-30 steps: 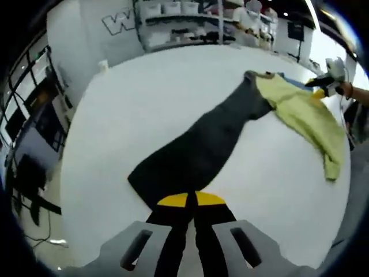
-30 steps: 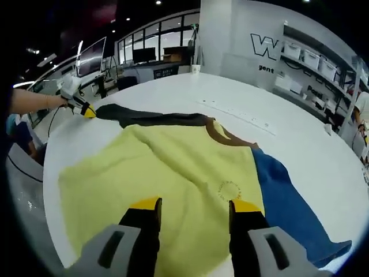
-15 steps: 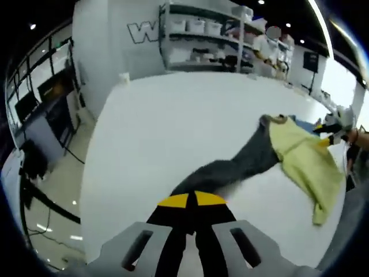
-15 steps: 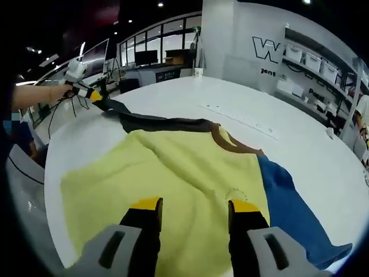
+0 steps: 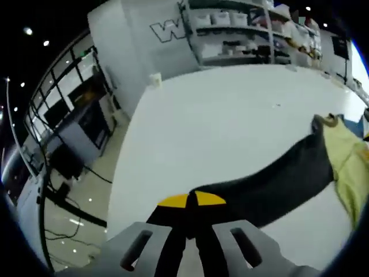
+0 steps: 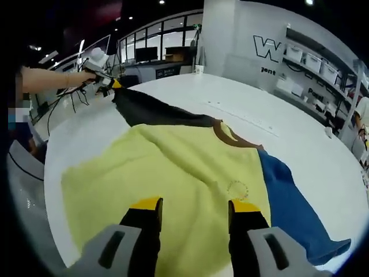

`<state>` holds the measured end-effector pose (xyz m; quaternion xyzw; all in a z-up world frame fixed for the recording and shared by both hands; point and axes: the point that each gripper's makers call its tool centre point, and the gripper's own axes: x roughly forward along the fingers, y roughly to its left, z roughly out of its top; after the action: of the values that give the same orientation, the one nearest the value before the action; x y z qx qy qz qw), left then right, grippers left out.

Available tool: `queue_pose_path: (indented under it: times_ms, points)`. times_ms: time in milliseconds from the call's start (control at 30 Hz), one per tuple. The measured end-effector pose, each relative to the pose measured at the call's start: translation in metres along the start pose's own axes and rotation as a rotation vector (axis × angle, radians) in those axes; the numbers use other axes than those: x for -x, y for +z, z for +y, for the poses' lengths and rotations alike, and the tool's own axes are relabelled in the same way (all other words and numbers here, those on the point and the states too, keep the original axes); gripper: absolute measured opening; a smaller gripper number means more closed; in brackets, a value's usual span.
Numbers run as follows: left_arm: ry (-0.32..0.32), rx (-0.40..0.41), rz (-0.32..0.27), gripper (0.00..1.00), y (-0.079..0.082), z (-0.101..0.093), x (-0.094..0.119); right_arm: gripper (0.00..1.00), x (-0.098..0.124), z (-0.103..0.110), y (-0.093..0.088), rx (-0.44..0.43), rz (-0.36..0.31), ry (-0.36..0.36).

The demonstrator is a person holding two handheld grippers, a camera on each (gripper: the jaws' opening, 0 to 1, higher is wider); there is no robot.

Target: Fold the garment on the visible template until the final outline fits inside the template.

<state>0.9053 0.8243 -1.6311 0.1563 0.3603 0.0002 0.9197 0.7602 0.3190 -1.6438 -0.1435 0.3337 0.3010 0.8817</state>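
The garment has a yellow body (image 6: 173,167), a brown collar (image 6: 230,136), a dark grey sleeve (image 6: 153,112) and a blue sleeve (image 6: 288,196), and lies on the white table (image 6: 300,138). My left gripper (image 5: 191,202) is shut on the end of the dark grey sleeve (image 5: 277,184), which stretches taut toward the collar (image 5: 326,121) and the yellow body (image 5: 349,164). In the right gripper view the left gripper (image 6: 109,82) holds that sleeve end raised at the far left. My right gripper (image 6: 193,209) hangs open just above the yellow body, with nothing between its fingers.
A person's arm (image 6: 55,79) holds the left gripper by the table's left edge. A thin line of marks (image 6: 245,119) runs across the table beyond the collar. Shelves with white boxes (image 5: 242,29) stand behind the table. Beyond the table edge, desks and floor (image 5: 69,173) fall away.
My left gripper has lifted the dark sleeve end off the table and carried it outward, pulling it taut. The right gripper has stayed open over the yellow body.
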Motion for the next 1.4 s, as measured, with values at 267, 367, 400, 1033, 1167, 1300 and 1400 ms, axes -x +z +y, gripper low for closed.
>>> queue_pose_path:
  times_ms: [267,367,400,1033,1167,1300,1400]
  points:
    - [0.036,-0.055,0.044,0.09,-0.014,-0.015,-0.009,0.45,0.005,0.003,-0.01,-0.004,0.013,-0.001]
    - [0.042,-0.073,0.055,0.16,-0.02,-0.012,-0.012,0.45,0.004,0.0,-0.008,-0.016,0.0,-0.003]
    - [0.044,-0.074,0.055,0.19,-0.02,-0.012,-0.011,0.46,0.004,0.0,-0.008,-0.016,0.0,-0.004]
    - [-0.182,-0.087,-0.033,0.42,-0.051,-0.112,0.079,0.6,0.03,0.009,-0.008,-0.009,-0.044,0.027]
    - [-0.224,-0.034,-0.062,0.47,-0.046,-0.126,0.095,0.62,0.038,0.014,-0.014,-0.016,-0.042,0.038]
    - [-0.273,-0.04,-0.07,0.5,-0.045,-0.146,0.106,0.65,0.046,0.02,-0.021,-0.033,-0.036,0.052]
    - [-0.294,-0.033,-0.083,0.5,-0.045,-0.153,0.112,0.66,0.05,0.022,-0.025,-0.038,-0.027,0.054]
